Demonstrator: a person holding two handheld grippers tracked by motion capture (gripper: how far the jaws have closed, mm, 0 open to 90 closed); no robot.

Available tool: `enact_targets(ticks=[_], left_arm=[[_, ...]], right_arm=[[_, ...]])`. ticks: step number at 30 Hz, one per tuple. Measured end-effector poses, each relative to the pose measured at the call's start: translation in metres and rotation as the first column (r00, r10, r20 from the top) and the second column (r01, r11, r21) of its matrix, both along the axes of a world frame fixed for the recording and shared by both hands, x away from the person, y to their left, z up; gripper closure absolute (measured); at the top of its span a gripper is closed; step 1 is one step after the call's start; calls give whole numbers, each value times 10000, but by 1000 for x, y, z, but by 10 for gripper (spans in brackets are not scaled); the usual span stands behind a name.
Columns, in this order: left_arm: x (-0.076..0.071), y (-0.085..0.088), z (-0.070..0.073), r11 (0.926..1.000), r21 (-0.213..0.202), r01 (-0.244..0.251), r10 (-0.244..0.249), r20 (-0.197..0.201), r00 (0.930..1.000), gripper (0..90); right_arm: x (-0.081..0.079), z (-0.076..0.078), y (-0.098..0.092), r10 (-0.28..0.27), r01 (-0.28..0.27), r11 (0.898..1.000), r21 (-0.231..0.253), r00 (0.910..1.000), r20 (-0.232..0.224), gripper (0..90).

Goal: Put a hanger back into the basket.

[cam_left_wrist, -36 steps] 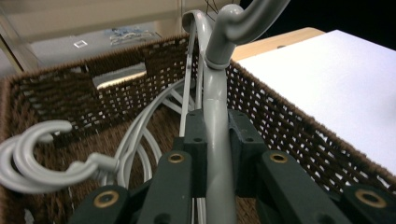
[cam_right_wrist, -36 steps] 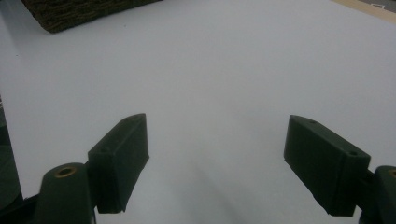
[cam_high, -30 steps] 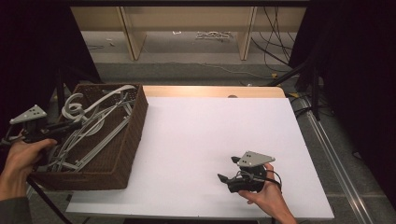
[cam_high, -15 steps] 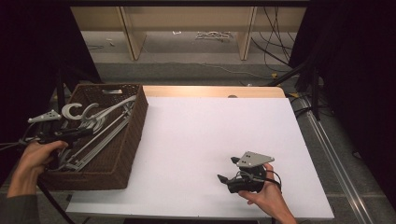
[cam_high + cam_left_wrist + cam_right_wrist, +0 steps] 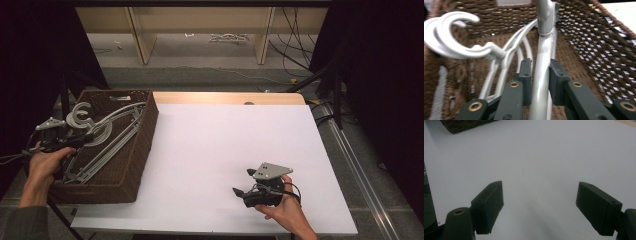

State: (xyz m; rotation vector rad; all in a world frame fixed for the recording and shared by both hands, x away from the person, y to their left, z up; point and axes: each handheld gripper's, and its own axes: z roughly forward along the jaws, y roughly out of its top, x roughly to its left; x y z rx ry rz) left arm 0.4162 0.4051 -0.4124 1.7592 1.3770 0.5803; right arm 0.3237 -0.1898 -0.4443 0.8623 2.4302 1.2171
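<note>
A brown wicker basket [image 5: 146,131] stands at the table's left edge with several grey-white clothes hangers [image 5: 111,131] lying in it, hooks toward the left. My left gripper [image 5: 82,141] reaches into the basket from the left. In the left gripper view a grey hanger arm [image 5: 541,85] runs up between its pads [image 5: 525,75]. The jaws have just been opening, and a thin gap shows beside the arm. White hooks [image 5: 447,37] curl at the upper left. My right gripper [image 5: 242,182] rests low over the white table near the front right, open [image 5: 540,195] with nothing between its fingers.
The white tabletop [image 5: 225,135] stretches right of the basket, with a wooden strip [image 5: 225,97] along its far edge. Beyond it stand wooden shelf legs [image 5: 142,37] and loose cables [image 5: 300,35] on the floor. Dark curtains flank both sides.
My left hand has sunk a little and the hangers have settled lower into the basket. The left jaws have spread slightly around the hanger arm. The right hand has kept still.
</note>
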Motion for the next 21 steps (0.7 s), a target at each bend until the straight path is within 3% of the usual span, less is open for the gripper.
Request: enact_targets(ticks=[5, 11, 12, 15, 18, 19, 21], left_arm=[[1, 1, -1, 9996, 97, -283, 283, -32, 9996, 739], [2, 0, -1, 9935, 886, -710, 707, 59, 9975, 737], [2, 0, 0, 9896, 1242, -732, 733, 33, 9973, 736], [2, -2, -1, 9812, 1712, -891, 892, 74, 9960, 726], [2, -1, -1, 9815, 1751, -777, 772, 100, 9970, 728], [2, -1, -1, 9782, 1914, -807, 805, 88, 9967, 729], [3, -3, -1, 9601, 2604, -1022, 1071, -47, 9942, 725]], right_arm=[[1, -1, 0, 99, -99, 9999, -62, 9999, 67, 230], [1, -1, 0, 92, -92, 9999, -73, 9999, 83, 230], [1, -1, 0, 88, -87, 9999, -65, 9999, 90, 230], [1, -1, 0, 94, -93, 9999, -64, 9999, 92, 229], [1, -1, 0, 102, -101, 9999, -78, 9999, 77, 229], [1, 0, 0, 104, -104, 9999, -66, 9999, 76, 229], [1, -1, 0, 117, -116, 9999, -103, 9999, 66, 230]])
